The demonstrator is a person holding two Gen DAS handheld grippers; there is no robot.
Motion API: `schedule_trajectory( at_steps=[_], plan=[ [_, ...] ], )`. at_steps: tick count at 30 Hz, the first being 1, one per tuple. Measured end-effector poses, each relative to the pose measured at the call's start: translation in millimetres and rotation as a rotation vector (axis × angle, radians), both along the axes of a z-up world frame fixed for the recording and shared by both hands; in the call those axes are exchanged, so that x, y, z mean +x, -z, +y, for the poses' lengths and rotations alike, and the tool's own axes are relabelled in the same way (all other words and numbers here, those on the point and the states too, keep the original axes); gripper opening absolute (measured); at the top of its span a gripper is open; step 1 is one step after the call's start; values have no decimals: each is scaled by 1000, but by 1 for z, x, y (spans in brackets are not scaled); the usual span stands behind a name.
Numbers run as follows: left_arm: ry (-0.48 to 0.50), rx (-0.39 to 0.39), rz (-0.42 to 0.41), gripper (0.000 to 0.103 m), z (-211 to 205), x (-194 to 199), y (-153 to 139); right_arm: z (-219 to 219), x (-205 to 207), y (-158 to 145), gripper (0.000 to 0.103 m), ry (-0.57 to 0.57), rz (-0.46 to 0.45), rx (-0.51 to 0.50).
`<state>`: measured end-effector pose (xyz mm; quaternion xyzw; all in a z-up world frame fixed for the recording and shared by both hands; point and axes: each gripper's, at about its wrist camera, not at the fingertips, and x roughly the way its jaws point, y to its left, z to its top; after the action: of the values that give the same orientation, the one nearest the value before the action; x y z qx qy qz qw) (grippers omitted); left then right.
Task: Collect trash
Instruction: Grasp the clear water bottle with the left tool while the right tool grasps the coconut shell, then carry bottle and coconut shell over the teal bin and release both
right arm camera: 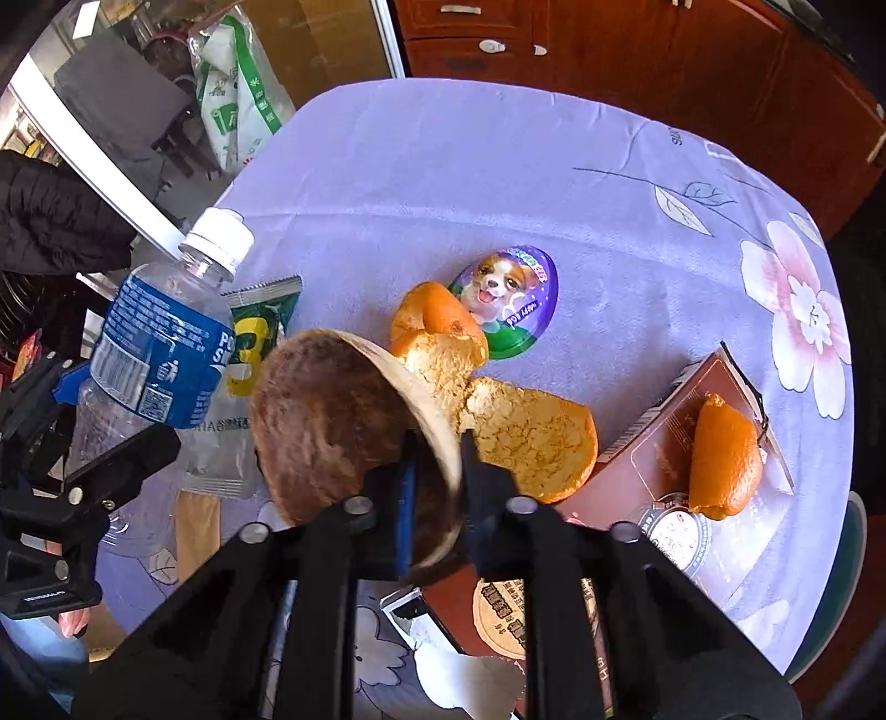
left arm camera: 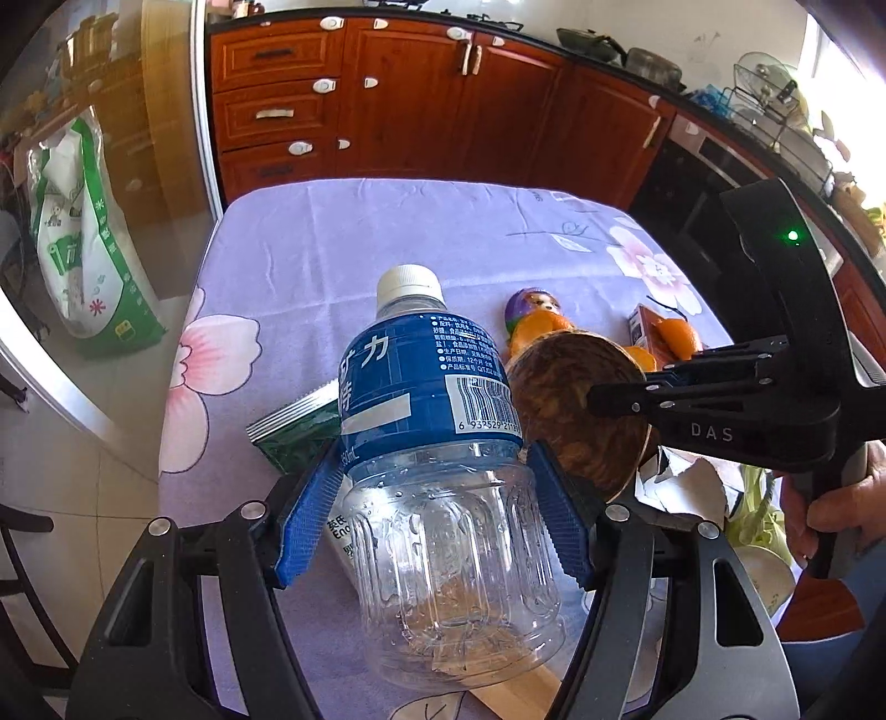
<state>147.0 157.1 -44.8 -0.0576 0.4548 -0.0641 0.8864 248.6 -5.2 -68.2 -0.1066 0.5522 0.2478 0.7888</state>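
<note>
Purple tablecloth: bottle gripped (left), coconut shell gripped (right).

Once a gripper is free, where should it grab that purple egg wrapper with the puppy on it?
Grip the purple egg wrapper across its narrow width near the upper, bare end, coming from above. Its lower end is overlapped by orange peel, and it appears to lie flat on the tablecloth, so a side approach looks poor.

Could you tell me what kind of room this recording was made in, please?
Most likely a home kitchen: red-brown wooden cabinets with drawers, cookware on the dark countertop, and a table under a purple floral tablecloth.
</note>
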Motion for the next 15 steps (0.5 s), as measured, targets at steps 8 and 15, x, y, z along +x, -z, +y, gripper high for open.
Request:
schedule_trajectory(
  at_steps=[8,15],
  plan=[
    [8,16,-31,69,-14,-4,-20,-28,-17,-43,7,51,-112,79],
    [92,37,-96,69,-64,-11,-58,-97,-39,-98,7,164,-241,120]
  ],
)
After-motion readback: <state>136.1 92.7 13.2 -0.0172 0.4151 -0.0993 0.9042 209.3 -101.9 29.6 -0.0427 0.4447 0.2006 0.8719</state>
